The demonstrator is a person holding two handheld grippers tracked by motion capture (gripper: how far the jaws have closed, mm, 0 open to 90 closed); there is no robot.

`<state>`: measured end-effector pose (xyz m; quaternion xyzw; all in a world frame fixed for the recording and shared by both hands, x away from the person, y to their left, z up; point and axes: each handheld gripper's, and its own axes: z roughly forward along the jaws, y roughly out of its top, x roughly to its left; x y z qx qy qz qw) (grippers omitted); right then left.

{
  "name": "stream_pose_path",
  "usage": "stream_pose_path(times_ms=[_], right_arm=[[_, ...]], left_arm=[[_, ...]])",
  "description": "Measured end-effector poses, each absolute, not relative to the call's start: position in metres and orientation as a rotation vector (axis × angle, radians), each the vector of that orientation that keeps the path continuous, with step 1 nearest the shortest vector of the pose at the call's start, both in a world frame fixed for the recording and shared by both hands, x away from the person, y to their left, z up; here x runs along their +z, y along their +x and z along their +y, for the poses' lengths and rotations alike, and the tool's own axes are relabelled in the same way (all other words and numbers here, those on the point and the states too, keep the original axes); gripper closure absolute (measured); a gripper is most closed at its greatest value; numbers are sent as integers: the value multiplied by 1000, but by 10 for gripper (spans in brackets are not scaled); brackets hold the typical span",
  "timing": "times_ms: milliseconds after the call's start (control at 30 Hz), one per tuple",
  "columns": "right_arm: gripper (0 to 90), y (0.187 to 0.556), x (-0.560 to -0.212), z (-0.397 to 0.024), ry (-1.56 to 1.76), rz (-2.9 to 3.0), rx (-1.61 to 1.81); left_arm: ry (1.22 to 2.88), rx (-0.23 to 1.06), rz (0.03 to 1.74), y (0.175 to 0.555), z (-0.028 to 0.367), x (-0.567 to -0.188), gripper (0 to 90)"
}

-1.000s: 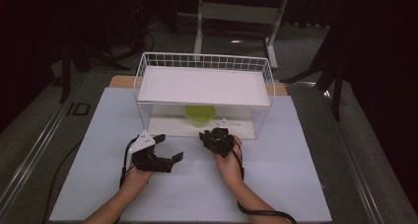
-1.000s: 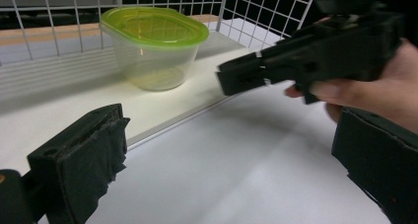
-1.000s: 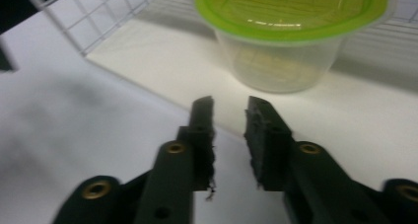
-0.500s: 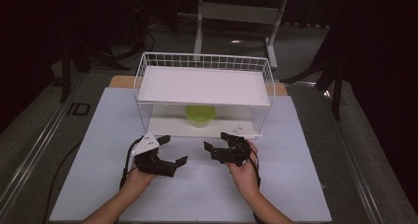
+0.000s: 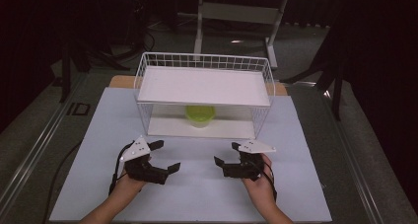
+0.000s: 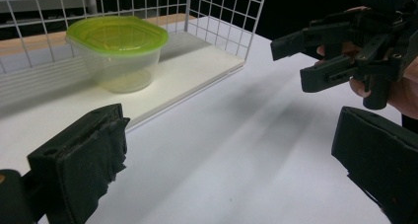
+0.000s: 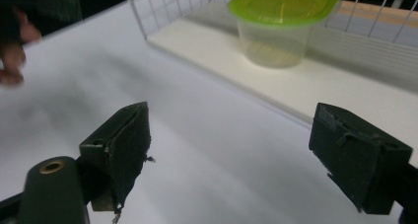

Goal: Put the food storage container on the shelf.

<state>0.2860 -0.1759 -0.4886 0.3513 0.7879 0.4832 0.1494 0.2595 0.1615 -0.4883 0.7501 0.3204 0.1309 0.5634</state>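
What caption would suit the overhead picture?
Two hand-held grippers, left and right, open before a wire rack sheltering a green-lidded tub.

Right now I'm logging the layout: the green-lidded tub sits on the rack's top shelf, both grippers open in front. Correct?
Not quite. The green-lidded tub sits on the rack's bottom shelf, under the top one, as the high view shows. Both grippers, left and right, are open in front.

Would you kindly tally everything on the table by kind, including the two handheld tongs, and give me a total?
Wire rack with shelves: 1, the white wire rack.
Lidded containers: 1, the clear container with a green lid on the rack's lower shelf.
Tongs: 2, the left tongs and the right tongs, both open and empty.
Total: 4
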Motion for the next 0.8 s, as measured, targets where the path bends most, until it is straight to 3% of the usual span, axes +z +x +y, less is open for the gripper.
stream_pose_path(times_ms=[800], right_arm=[[159,252,-494,-215,1044,2258,1404]], left_arm=[[1778,296,772,230,187,-505,12]])
